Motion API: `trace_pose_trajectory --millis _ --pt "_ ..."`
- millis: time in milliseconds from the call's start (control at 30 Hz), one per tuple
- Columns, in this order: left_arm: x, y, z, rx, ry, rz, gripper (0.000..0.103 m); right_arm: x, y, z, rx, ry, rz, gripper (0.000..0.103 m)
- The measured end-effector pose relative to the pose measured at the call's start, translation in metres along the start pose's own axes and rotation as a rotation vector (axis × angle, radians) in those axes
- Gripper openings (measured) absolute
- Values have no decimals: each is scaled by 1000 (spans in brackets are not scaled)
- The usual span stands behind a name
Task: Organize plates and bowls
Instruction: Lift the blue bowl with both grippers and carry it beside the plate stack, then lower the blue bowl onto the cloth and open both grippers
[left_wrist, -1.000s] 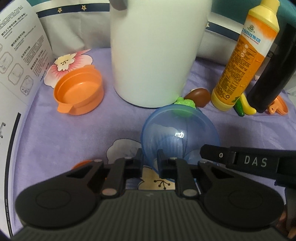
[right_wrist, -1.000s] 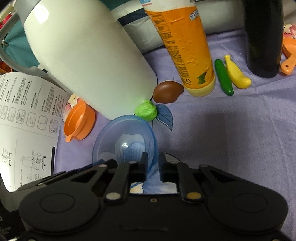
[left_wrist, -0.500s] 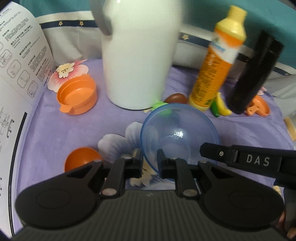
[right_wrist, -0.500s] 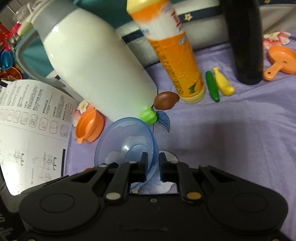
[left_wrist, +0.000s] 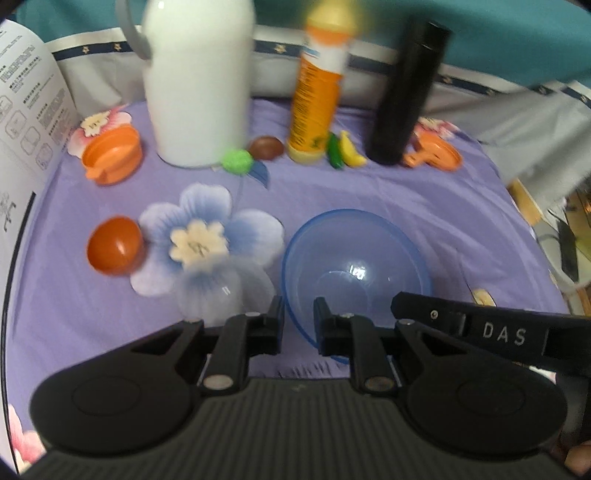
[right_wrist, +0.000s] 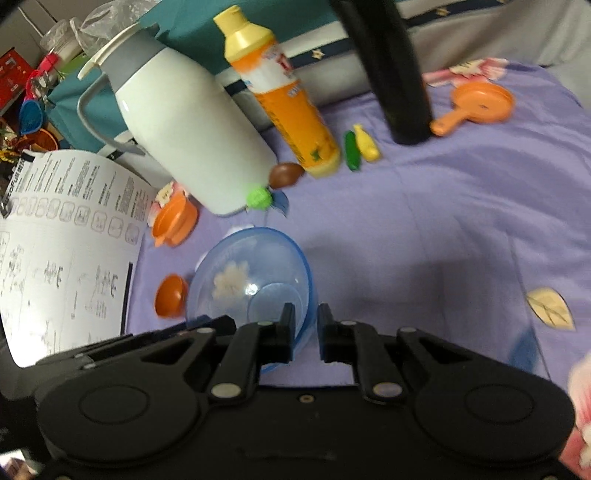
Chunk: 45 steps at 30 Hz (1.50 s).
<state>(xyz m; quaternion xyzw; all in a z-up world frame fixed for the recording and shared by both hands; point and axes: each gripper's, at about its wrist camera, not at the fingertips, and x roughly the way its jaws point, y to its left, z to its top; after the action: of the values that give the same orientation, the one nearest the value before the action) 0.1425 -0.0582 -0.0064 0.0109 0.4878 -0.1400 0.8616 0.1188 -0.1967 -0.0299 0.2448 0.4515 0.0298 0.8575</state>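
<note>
Blue bowl (left_wrist: 356, 273) was held above the purple flowered cloth (left_wrist: 424, 199), toward its near edge. The left hand-held gripper (left_wrist: 298, 317) pinched the bowl's near rim between its fingers, and the right hand-held gripper (right_wrist: 306, 325) clamped the rim too. A small orange bowl (left_wrist: 114, 245) lay near the cloth's left edge. An orange cup (left_wrist: 112, 155) and a white jug (left_wrist: 197, 81) stood along the far edge.
</note>
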Motion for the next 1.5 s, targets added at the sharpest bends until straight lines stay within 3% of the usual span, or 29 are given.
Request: trace_pose_trajectory --millis 333,700,1500 --pt "-22 -27 -52 39 38 -21 16 -41 -27 -60 10 38 -18 13" --pt "-37 -29 -88 55 67 -51 16 -66 -29 -98 7 38 -12 13" --pt "-14 -29 -113 66 157 -53 16 -53 -35 -113 12 68 -32 13"
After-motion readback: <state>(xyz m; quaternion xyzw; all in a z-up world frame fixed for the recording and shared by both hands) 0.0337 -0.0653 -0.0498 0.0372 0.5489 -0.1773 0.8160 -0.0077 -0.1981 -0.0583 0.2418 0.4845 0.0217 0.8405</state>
